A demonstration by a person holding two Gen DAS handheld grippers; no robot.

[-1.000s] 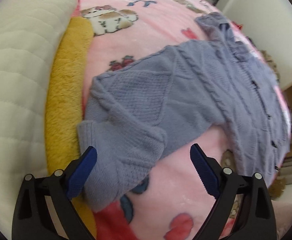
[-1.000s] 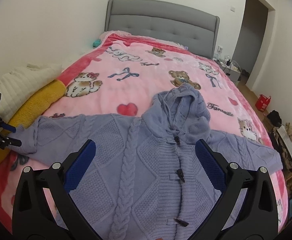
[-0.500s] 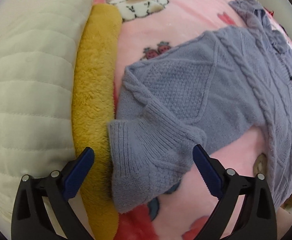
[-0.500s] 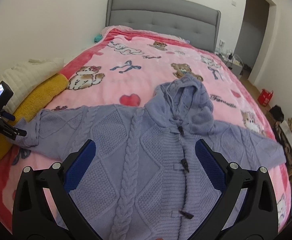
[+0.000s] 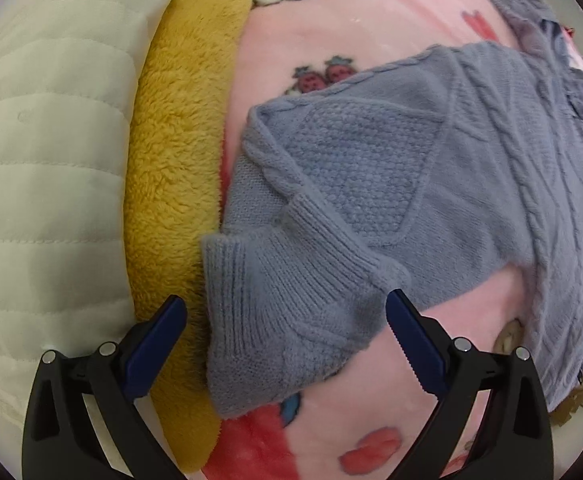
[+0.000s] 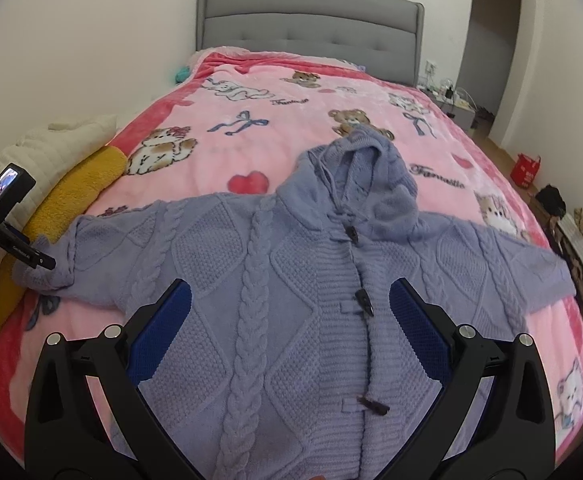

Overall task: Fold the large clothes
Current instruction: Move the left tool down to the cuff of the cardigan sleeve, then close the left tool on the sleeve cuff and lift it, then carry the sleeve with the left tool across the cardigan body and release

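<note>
Right wrist view: a lavender cable-knit hooded cardigan with dark toggle buttons (image 6: 291, 280) is seen spread face up across the near end of a pink plush blanket printed with cats, bears and bows (image 6: 283, 120). Both sleeves are extended sideways and the hood is laid flat toward the grey padded headboard (image 6: 311, 28). The cardigan front is closed, three toggles being visible down the placket.

The right gripper (image 6: 290, 312) is held over the lower front of the cardigan, tilted downward. Its blue-padded jaws are set wide apart, nothing being clamped between them; contact with the knit cannot be determined.

In the left wrist view, the ribbed cuff of one sleeve (image 5: 259, 320) is recorded as folded back over the sleeve, at the blanket's edge. The left gripper (image 5: 285, 316) is pointed down over this cuff. Its jaws have just been opening and are now fully spread, one to each side of the cuff, the pads not pressed on the fabric.

A mustard-yellow fleece roll (image 5: 175, 168) is noted just beside the cuff, touching it, with a cream quilted cover (image 5: 47, 184) on its far side. In the right wrist view a doorway (image 6: 491, 40) is seen beyond the bed.
</note>
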